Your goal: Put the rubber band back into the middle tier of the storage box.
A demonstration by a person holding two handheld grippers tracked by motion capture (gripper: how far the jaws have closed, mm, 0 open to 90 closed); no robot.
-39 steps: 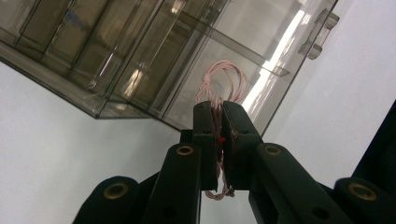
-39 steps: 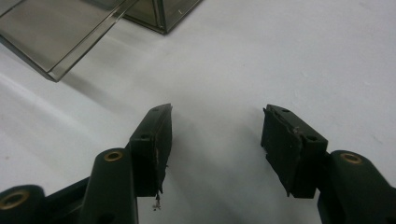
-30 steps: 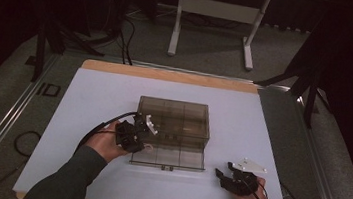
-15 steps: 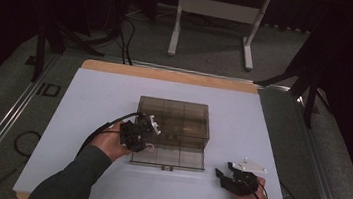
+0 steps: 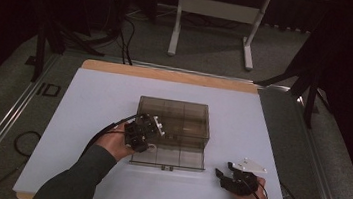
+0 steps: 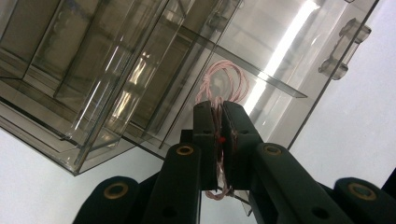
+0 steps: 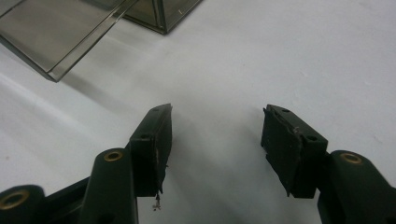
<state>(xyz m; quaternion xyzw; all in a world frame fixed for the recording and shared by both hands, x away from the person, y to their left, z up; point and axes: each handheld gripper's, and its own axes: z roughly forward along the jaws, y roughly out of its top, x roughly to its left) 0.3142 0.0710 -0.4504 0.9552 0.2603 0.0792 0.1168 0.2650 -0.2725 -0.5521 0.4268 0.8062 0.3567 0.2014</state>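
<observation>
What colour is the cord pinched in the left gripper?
Pale pink, twisted like string. The cord shows best in the left gripper view.

One clear compartment box, one pink twisted cord, two grippers

Lab/studio: dark curtains, floor cables, white-topped table, metal stand.

High view looks down from afar; both tongs cameras sit close, sharing the clear box
</observation>
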